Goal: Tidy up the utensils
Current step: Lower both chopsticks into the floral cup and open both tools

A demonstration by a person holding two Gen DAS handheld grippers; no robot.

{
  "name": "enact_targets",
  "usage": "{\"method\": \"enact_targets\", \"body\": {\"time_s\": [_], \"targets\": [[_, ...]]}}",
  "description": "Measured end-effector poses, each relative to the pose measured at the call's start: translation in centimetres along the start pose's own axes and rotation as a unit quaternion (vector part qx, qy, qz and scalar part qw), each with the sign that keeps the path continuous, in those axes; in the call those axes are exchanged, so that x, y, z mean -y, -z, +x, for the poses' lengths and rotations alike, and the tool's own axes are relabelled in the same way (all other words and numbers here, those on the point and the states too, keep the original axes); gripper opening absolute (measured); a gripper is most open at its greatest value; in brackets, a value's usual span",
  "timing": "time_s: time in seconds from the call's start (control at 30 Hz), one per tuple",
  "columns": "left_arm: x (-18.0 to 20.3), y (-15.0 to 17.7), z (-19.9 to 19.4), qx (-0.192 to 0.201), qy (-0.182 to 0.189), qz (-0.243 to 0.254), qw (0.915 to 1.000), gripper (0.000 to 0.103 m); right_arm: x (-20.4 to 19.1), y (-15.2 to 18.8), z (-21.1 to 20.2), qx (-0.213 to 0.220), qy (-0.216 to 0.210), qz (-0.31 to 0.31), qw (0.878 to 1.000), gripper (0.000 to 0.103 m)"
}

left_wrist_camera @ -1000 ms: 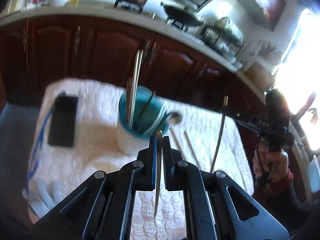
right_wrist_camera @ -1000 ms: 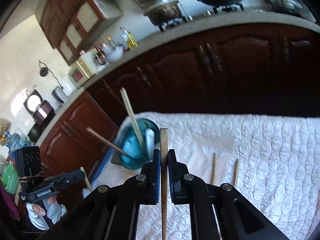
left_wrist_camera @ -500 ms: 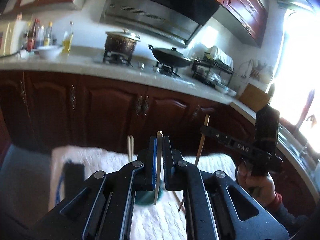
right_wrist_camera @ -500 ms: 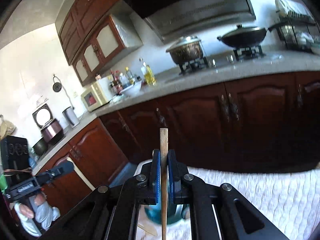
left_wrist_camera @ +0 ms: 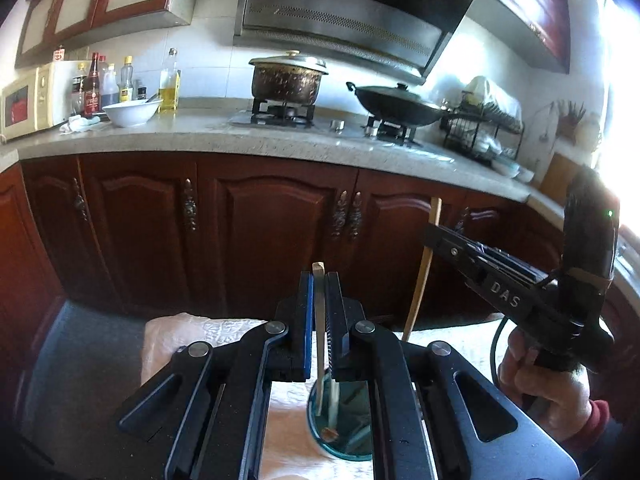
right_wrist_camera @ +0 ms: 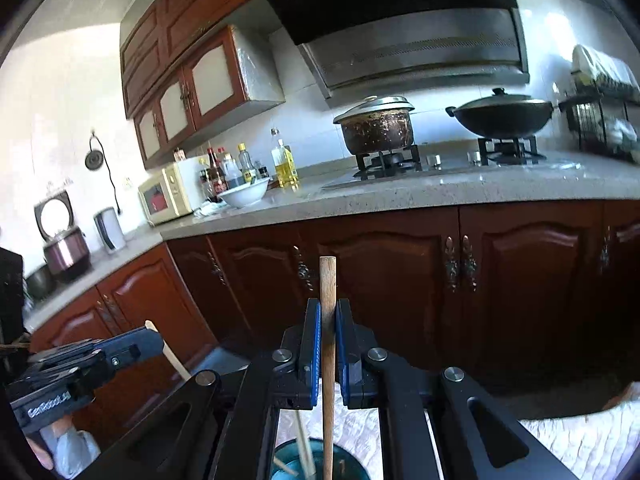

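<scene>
While the left gripper [left_wrist_camera: 319, 312] stays out of the teal cup [left_wrist_camera: 340, 432], its jaws are pressed tight on a pale chopstick [left_wrist_camera: 319, 340] that stands nearly upright, top end poking out at twelve o'clock above the pads and lower end hanging over the cup's mouth. That cup sits at six o'clock from the jaws on a white quilted cloth [left_wrist_camera: 192, 344], with at least one other stick inside it (the contents are partly hidden by the gripper body). Towards three o'clock in the left wrist view, the right gripper [left_wrist_camera: 430, 236] is closed on a second, browner chopstick [left_wrist_camera: 420, 280], which slants down toward the cloth, and a hand [left_wrist_camera: 540, 384] in a red cuff grasps its handle. Seen from the right wrist view, this chopstick [right_wrist_camera: 328, 340] stands vertical between the blue pads, its lower end over the cup [right_wrist_camera: 316, 462] at six o'clock, with the left gripper [right_wrist_camera: 154, 338] at nine o'clock.
</scene>
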State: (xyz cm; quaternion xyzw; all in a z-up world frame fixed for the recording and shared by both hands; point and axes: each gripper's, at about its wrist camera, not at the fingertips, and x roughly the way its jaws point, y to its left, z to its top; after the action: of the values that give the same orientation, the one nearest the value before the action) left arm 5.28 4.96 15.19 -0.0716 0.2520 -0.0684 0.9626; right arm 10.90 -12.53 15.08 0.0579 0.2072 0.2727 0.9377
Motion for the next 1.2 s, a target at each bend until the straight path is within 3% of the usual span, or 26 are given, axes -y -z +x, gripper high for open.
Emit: {"method": "enact_targets", "body": {"time_s": [0.23,0.73,0.77,0.83,0.93,0.97,1.2], "targets": [[0.0,1.9,1.6,-0.033,0.008,-0.002,0.9994,0.004,-0.1,2.3,2.9,-0.018,0.019,-0.028,0.999,0.006],[0.1,5.5,3.8,-0.092,0.011,-0.021,0.9955,0.005,2.7,7.0,3.9,-0.124,-0.004,0.025,0.992,0.006],[0.1,5.5,3.7,-0.092,0.010,-0.021,0.9955,0.006,2.8,6.9,3.7,-0.126,-0.004,0.027,0.992,0.006],[0.0,5.5,3.5,-0.093,0.011,-0.026,0.9953,0.019,3.1,6.7,3.6,-0.138,-0.005,0.034,0.990,0.008],[-0.2,5.4,2.8,-0.090,0.017,-0.037,0.9951,0.034,3.4,6.6,3.0,-0.141,-0.004,0.039,0.989,0.025],[-0.3,5.3,2.5,-0.087,0.018,-0.039,0.9953,0.035,3.5,6.6,2.6,-0.138,-0.003,0.039,0.990,0.029],[-0.3,5.3,0.3,-0.074,0.012,-0.042,0.9963,0.042,3.2,7.2,0.5,-0.141,0.005,0.024,0.990,0.030]]}}
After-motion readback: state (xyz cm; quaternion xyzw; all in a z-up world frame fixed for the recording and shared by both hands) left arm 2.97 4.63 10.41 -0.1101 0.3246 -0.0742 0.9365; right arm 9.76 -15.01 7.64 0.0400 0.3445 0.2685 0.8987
